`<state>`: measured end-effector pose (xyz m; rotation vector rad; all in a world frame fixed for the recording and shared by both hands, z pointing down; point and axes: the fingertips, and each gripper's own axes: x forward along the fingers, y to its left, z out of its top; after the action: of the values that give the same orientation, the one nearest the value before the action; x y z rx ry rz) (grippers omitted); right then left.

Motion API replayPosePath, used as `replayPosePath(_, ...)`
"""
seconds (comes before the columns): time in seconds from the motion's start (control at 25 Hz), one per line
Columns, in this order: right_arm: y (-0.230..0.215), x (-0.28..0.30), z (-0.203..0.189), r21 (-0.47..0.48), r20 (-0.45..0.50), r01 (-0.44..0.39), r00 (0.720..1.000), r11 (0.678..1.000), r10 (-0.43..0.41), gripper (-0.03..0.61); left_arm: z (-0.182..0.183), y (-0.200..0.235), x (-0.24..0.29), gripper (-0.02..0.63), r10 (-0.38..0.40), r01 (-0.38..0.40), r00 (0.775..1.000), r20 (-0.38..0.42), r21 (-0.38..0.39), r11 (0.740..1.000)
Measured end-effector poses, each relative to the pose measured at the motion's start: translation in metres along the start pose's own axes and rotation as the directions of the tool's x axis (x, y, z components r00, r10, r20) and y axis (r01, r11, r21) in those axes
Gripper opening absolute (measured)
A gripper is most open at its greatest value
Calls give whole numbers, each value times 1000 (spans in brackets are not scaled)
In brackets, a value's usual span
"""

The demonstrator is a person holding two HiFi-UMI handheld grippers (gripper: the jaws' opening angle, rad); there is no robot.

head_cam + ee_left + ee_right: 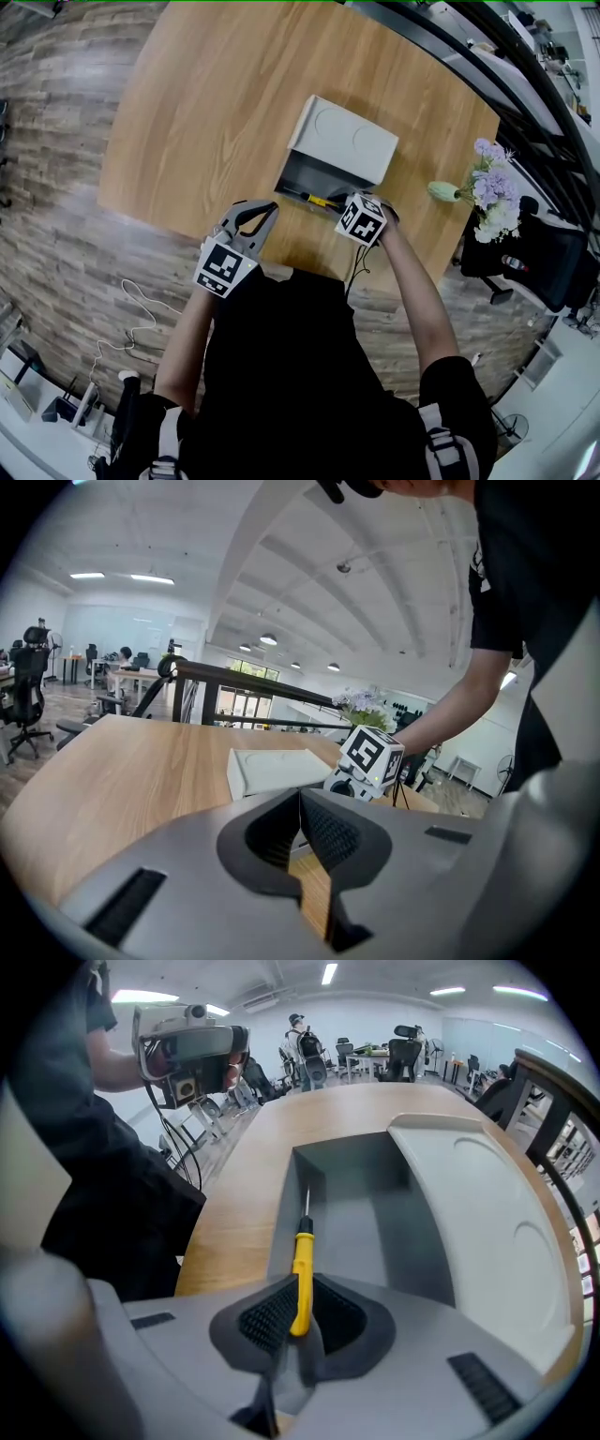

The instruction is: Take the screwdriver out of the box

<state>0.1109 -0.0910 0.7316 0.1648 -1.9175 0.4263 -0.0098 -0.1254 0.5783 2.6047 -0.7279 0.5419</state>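
Note:
A grey box (302, 175) stands open on the wooden table (216, 112), its pale lid (345, 141) tipped back. Inside it a yellow-handled screwdriver (317, 199) lies with its shaft pointing left. My right gripper (339, 208) reaches steeply down into the box's near right corner. In the right gripper view the pads sit against both sides of the yellow handle (301, 1274), so that gripper (300, 1314) is shut on it, and the shaft runs out over the box floor (375, 1213). My left gripper (261, 214) hovers left of the box, shut and empty, pads (323, 832) meeting.
A vase of purple and white flowers (487, 187) stands near the table's right edge. A black railing (487, 66) runs behind the table. Cables (131, 319) lie on the plank floor at the left. An office chair (544, 253) stands at the right.

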Motion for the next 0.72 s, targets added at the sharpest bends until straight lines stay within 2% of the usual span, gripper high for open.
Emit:
replayPosePath(0.16, -2, 5, 0, 9, -20, -39, 999, 999, 39, 46, 1, 5, -1, 23, 11, -11, 1000, 7, -7, 1000)
replayPosePath(0.32, -7, 8, -2, 12, -36, -60, 998, 998, 61, 87, 1, 8, -3, 23, 19, -19, 1000, 10, -11, 1000)
replayPosePath(0.72, -10, 15, 0, 32, -50, -74, 996, 997, 75, 123, 3, 14, -5, 23, 19, -19, 1000, 13, -8, 1000)
